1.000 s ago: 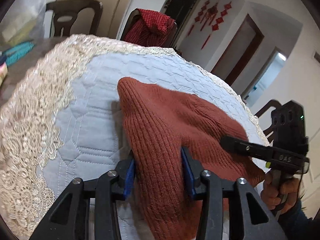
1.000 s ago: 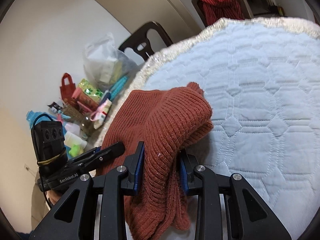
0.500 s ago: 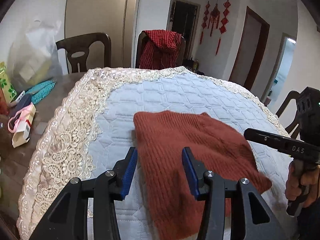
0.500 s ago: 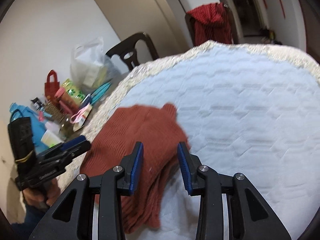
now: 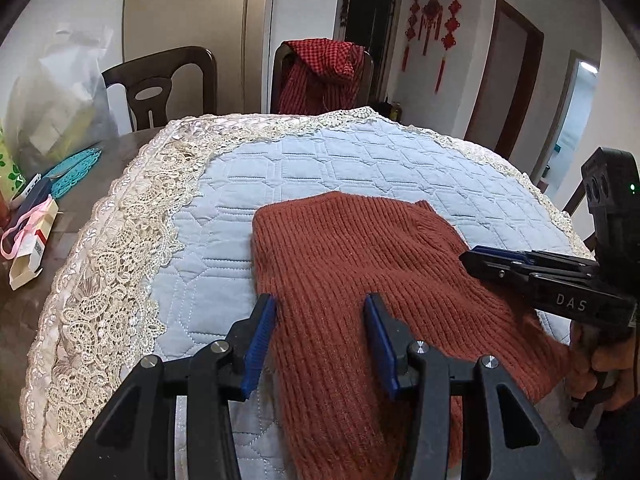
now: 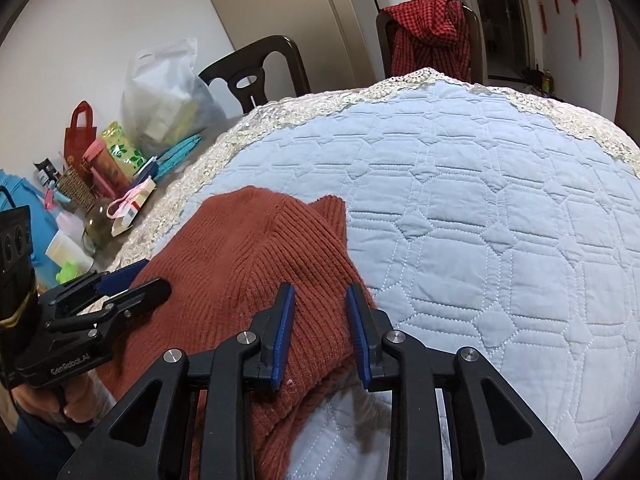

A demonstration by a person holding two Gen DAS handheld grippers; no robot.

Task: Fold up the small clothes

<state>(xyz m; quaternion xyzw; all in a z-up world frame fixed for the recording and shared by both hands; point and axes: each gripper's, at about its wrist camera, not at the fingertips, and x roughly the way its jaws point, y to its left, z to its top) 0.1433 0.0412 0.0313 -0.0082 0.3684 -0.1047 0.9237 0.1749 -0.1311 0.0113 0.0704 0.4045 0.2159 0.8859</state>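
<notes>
The sweater (image 5: 360, 272) lies folded near the desk's (image 5: 120, 264) front edge; left gripper (image 5: 320, 320) spread, right gripper (image 6: 318, 316) just closing, neither pinching it, letting it settle.

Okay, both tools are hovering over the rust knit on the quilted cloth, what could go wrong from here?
1. The rust knit runs toward the near edge of the quilted cloth; a tug could drag it off.
2. The right tool has just been closing with ribbed fabric between its pads; it may pinch one layer only and pull the fold apart.
3. The left tool sits open over the knit; closing there could bunch it.
</notes>
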